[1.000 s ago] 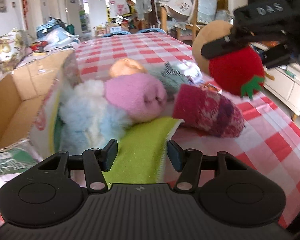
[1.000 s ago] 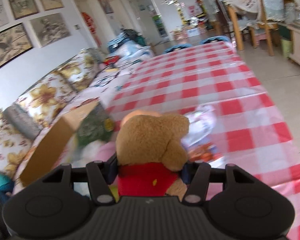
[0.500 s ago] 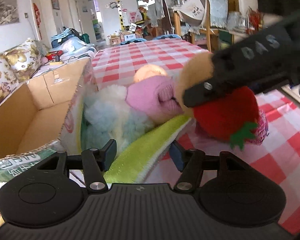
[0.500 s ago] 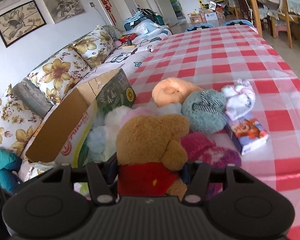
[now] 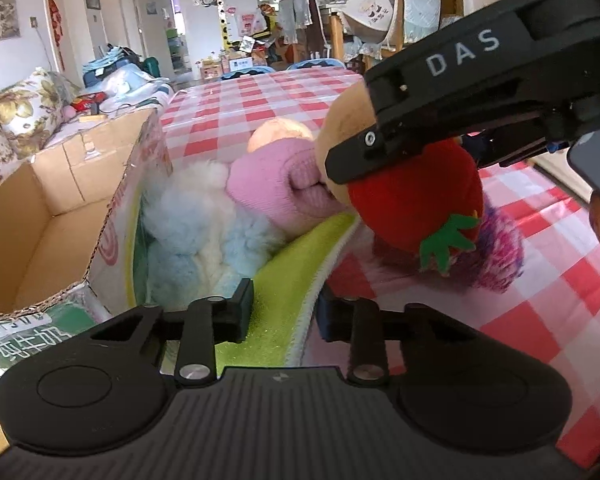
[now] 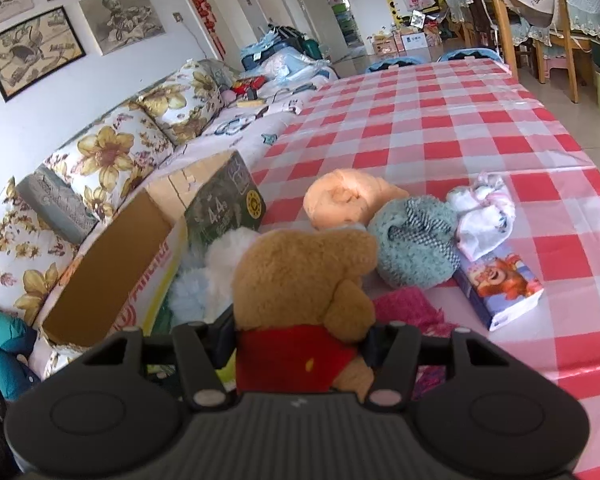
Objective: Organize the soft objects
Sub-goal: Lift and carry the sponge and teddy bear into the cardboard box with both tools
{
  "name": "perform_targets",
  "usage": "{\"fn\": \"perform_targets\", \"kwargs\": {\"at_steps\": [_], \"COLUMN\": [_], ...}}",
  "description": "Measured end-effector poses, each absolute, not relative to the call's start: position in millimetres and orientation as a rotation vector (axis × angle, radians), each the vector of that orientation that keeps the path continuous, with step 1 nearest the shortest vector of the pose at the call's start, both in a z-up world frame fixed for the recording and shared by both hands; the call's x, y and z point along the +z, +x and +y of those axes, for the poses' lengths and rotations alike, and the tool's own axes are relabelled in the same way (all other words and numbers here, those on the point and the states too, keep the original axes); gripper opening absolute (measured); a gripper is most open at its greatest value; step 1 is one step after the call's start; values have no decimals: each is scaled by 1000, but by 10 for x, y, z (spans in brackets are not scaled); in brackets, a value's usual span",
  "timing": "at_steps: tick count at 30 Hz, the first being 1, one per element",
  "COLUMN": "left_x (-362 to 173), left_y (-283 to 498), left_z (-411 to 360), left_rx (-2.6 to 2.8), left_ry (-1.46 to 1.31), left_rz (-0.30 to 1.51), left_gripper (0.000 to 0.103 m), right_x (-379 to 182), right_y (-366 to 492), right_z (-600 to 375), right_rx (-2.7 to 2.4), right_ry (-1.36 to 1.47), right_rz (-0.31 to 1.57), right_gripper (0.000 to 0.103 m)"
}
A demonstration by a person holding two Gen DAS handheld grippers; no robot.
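Since a moment ago the left tongs (image 5: 284, 314) are closing on the lime-green towel (image 5: 288, 272), apparently pinching it; the right tongs (image 6: 300, 340) stay clamped on the red-shirted teddy bear (image 6: 300, 280) above the checkered surface (image 6: 440, 120).

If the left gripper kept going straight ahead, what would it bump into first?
The green towel: it already lies between the closing jaws of the left gripper. Straight beyond, it would probably reach the pink sock roll and the plush bear held by the right gripper, though depth is unclear.

One plush bear (image 6: 308, 280), one cardboard box (image 6: 112, 276), one tissue pack (image 6: 500, 284).
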State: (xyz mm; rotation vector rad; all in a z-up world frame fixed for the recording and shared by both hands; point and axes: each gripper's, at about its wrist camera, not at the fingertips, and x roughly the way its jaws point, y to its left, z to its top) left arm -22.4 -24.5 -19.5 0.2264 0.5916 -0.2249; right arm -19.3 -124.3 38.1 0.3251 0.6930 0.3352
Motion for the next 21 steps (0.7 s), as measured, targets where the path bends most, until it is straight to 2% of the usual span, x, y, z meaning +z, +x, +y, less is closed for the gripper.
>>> {"fn": "perform_targets", "kwargs": {"at_steps": [6, 21], "left_x": [-36, 307], "left_y": [-313, -486], "left_z": [-174, 63], "left_rx": [-285, -341], "left_ry": [125, -79], "left_rz": [574, 462], "left_gripper": [26, 24], "right_x": [543, 899], "right_y": [-281, -362], "right_z": [-1325, -1384], "right_rx": [321, 317], "right_ry": [340, 360], "right_rz": [646, 518], "right_gripper": [58, 58]}}
